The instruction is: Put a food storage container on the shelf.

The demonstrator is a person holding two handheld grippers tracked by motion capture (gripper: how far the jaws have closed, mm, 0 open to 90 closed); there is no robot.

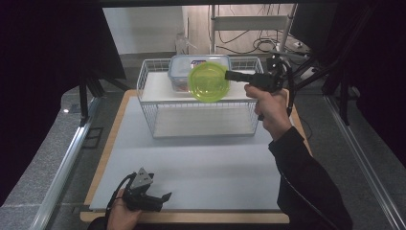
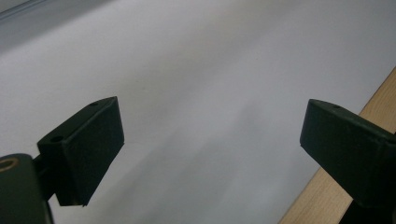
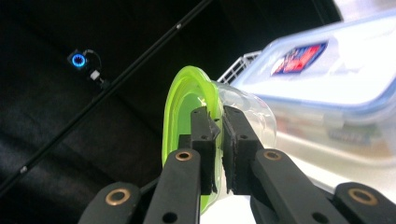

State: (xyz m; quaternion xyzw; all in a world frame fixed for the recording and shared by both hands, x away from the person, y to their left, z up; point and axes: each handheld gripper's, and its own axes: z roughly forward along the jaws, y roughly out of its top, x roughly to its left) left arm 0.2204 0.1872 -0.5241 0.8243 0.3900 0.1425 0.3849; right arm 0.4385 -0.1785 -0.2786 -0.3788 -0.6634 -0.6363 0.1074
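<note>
Your right gripper has its fingers clenched on the rim of a round, clear container with a lime-green lid, held tilted on edge above the white wire rack at the far side of the bench. Behind it sits a blue-rimmed rectangular plastic box. Your left gripper, fingers released, rests near left.

- The green-lidded tub hides part of the clear box behind it.
- The box's label is too blurred to read.
- The box's contents cannot be made out.
</note>
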